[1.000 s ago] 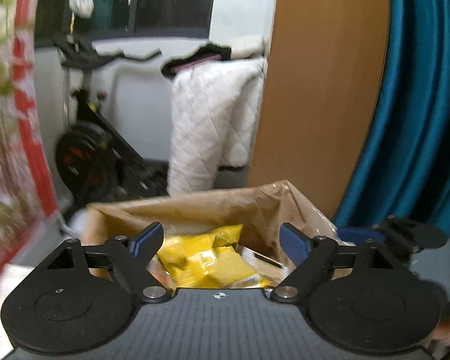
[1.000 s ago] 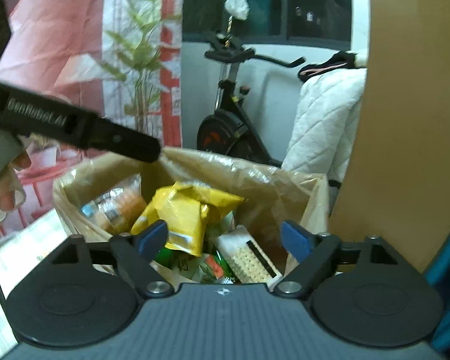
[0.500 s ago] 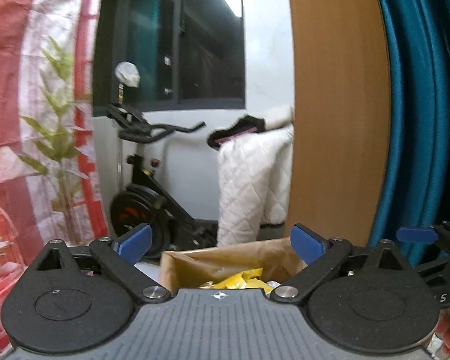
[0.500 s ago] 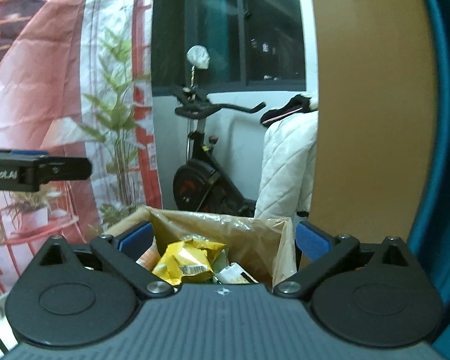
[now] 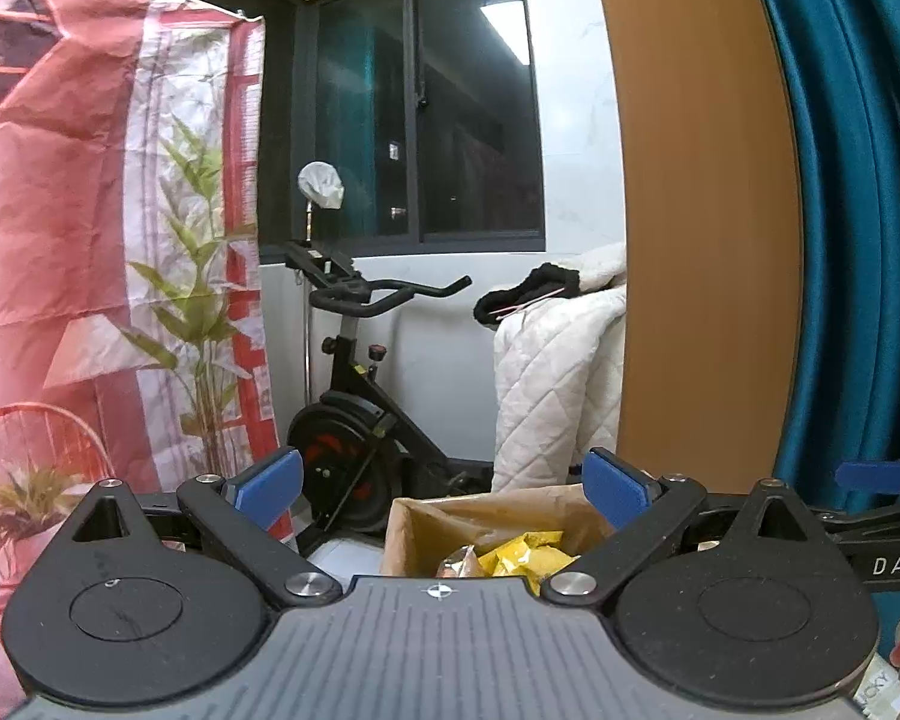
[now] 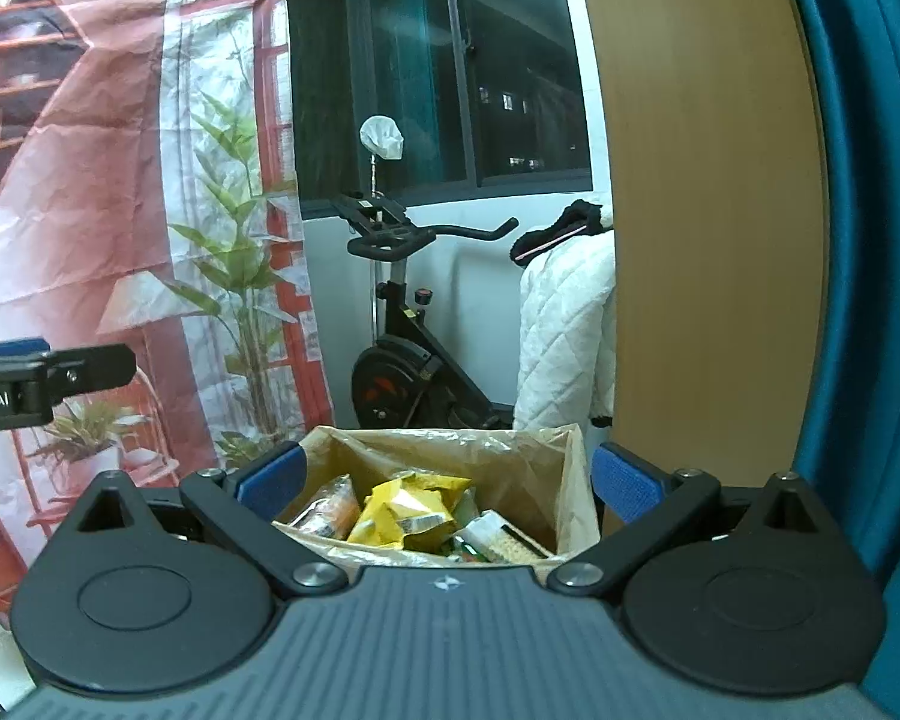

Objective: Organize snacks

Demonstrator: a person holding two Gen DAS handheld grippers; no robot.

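Right wrist view: right gripper fingers are held wide apart, nothing between them, above the lined box containing a yellow snack bag. Left gripper fingers likewise apart, empty.

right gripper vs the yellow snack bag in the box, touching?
Apart. The right wrist view shows the right gripper open and empty, with the yellow snack bag lying in the lined box beyond its fingertips.
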